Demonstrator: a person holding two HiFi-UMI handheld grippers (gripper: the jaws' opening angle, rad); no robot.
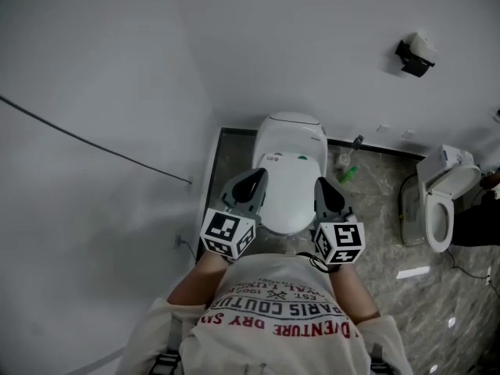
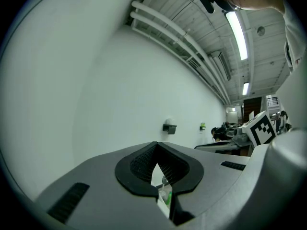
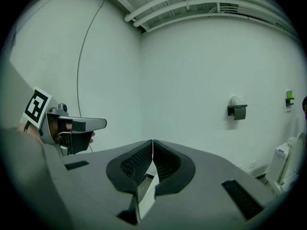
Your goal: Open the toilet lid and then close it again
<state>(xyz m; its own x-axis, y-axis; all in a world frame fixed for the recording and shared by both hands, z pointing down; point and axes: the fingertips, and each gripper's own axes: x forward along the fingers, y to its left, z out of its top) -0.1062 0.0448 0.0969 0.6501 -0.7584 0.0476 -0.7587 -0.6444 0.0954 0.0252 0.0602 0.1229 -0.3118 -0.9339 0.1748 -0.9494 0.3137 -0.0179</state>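
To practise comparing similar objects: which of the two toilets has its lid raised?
The toilet at the far right, whose lid stands up so the open seat ring shows; the middle toilet has its lid down.

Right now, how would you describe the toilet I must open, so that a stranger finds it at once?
Find the corner where the two white walls meet. The toilet stands on the dark floor just right of it. Unlike the other toilet further right, its lid is down.

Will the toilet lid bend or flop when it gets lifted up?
Probably not: the lid looks like hard white plastic, so it should stay stiff. Its smooth, shiny top may be slippery to grip. It is broad and domed, so likely somewhat heavy.
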